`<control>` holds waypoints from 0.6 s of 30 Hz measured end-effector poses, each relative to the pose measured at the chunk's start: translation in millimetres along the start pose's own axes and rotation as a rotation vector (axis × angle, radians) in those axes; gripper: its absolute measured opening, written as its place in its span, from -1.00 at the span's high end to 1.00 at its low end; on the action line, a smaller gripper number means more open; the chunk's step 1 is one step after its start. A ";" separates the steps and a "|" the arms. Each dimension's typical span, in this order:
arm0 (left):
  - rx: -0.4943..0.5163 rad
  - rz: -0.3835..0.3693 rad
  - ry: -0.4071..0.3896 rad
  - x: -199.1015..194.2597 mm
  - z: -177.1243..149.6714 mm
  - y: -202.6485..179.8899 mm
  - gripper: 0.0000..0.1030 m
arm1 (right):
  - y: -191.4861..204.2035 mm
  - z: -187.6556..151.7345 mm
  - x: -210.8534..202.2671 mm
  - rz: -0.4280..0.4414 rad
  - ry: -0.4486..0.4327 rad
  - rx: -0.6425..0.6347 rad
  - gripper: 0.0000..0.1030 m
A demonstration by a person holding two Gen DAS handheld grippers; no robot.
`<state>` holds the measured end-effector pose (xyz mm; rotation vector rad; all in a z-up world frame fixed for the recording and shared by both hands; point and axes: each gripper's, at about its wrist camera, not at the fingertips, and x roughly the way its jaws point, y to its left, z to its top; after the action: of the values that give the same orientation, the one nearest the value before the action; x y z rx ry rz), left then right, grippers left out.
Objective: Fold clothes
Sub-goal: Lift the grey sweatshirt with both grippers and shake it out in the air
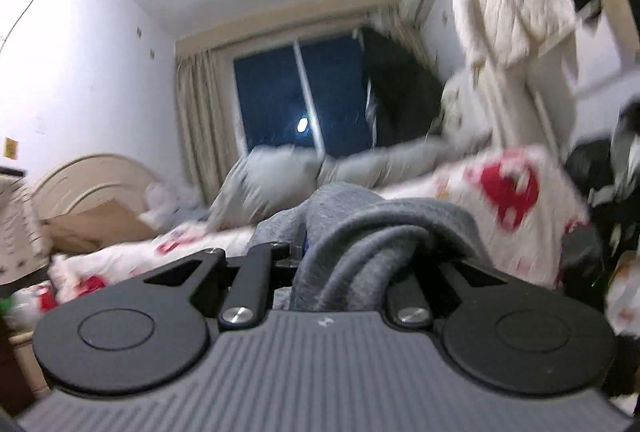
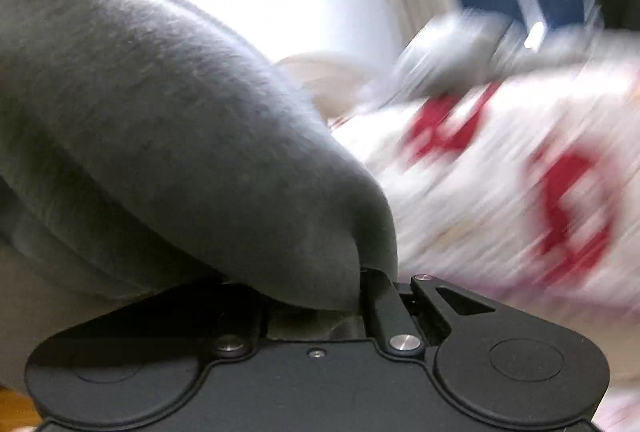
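Observation:
A grey knit garment [image 1: 360,232] bunches over my left gripper [image 1: 352,252], whose jaws are drawn together on a thick fold of it; the fingertips are buried in the cloth. In the right wrist view the same grey garment [image 2: 168,136] drapes over my right gripper [image 2: 352,280] and fills the left half of the frame, hiding the fingertips. Its jaws are pulled in tight with the fabric pinched between them. Both grippers hold the cloth up above a bed with a white and red patterned cover [image 1: 500,192].
The bed cover [image 2: 520,172] spreads below, with grey pillows [image 1: 272,184] near a dark window [image 1: 300,92]. A beige headboard [image 1: 92,176] stands left. Pale and dark clothes [image 1: 512,8] hang at the upper right. The view is motion-blurred.

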<state>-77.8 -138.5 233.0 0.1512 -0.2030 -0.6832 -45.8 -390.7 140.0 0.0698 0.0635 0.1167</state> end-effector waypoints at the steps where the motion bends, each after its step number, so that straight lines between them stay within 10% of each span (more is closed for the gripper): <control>1: -0.014 -0.014 -0.025 6.0 6.6 -4.9 0.72 | -13.7 21.2 -16.4 -0.056 -0.030 -0.044 0.81; 10: -0.083 -0.032 -0.113 50.8 24.5 -25.4 0.71 | -41.1 128.5 -93.1 -0.278 -0.146 -0.347 0.82; 14: -0.090 0.049 0.035 62.9 -26.8 -9.6 0.70 | -47.6 94.8 -66.1 -0.158 -0.015 -0.245 0.71; 18: -0.027 0.120 0.314 90.5 -128.8 4.2 0.62 | -70.7 6.5 -22.1 -0.060 0.206 -0.119 -0.10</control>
<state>23.5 -183.9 121.3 0.2161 0.0983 -0.5338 -59.1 -463.9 142.6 -0.0633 0.2642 0.0670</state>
